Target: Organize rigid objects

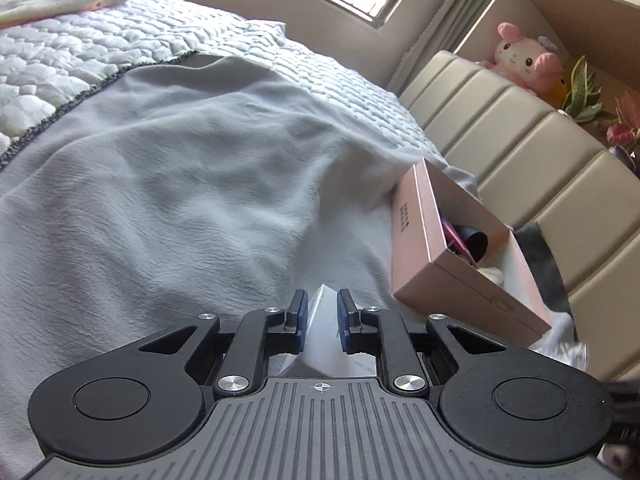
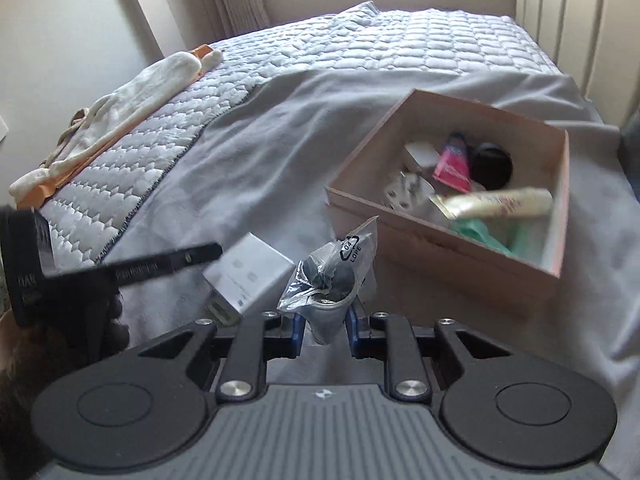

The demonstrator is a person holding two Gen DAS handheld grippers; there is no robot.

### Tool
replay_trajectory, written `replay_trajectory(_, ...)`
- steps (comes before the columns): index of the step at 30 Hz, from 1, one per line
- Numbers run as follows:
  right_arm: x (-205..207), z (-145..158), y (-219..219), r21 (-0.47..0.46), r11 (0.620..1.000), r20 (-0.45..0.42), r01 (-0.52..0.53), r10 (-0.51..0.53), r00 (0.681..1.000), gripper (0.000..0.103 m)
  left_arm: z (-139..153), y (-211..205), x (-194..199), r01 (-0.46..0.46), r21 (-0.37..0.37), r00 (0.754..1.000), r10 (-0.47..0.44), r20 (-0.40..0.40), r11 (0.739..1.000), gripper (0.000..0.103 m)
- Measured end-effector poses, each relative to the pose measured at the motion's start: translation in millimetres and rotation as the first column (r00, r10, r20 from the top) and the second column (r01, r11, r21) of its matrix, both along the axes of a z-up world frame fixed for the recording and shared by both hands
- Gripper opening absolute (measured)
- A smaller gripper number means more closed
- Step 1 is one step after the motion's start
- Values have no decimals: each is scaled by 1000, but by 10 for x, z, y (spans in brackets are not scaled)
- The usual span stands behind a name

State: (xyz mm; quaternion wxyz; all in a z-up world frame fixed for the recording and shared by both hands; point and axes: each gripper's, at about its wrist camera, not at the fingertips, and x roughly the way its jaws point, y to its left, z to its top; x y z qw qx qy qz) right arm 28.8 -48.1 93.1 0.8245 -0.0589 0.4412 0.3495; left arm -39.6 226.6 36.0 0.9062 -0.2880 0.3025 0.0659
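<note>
We take the open pink cardboard box (image 2: 448,248) on the grey blanket (image 2: 256,168) as our landmark and proceed from left to right in the right wrist view.

Far left of the box, a cream cloth (image 2: 132,96) lies on the white quilted bed cover (image 2: 400,48). Nearer the box, the left gripper (image 2: 216,251) appears as a dark blurred bar. Its jaws are clamped on a white rectangular charger block (image 2: 248,276), which sits just left of the box. In the left wrist view, we see the same white block (image 1: 320,332) between the blue pads (image 1: 301,320).

At the near left corner of the box, the right gripper (image 2: 325,324) has its jaws closed on a clear crinkled plastic bag holding dark items (image 2: 332,276).

Inside the box, we note white plug adapters (image 2: 408,188), a pink tube (image 2: 452,164), a black round lid (image 2: 491,164), a cream tube (image 2: 496,204) and a green item (image 2: 484,232).
</note>
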Motion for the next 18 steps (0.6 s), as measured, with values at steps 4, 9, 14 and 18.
replay_trajectory(4, -263, -297, -381, -91, 994, 114, 66, -55, 992, 31, -138, -78, 171, -13, -14, 999, 13, -32, 1000, 30)
replay_trajectory(9, -462, -631, -689, -157, 980, 241, 125, -85, 967, 49, -99, -262, 187, 35, 23, 998, -34, -56, 999, 37)
replay_trajectory(14, -524, -765, -864, -45, 978, 276, 202, -182, 944, 66, -39, -570, 130, 130, 102, 989, -122, -79, 986, 42)
replay_trajectory(18, -537, -867, -949, 31, 972, 289, 234, -233, 929, 75, 4, -765, 27, 161, 152, 983, -145, -110, 975, 49)
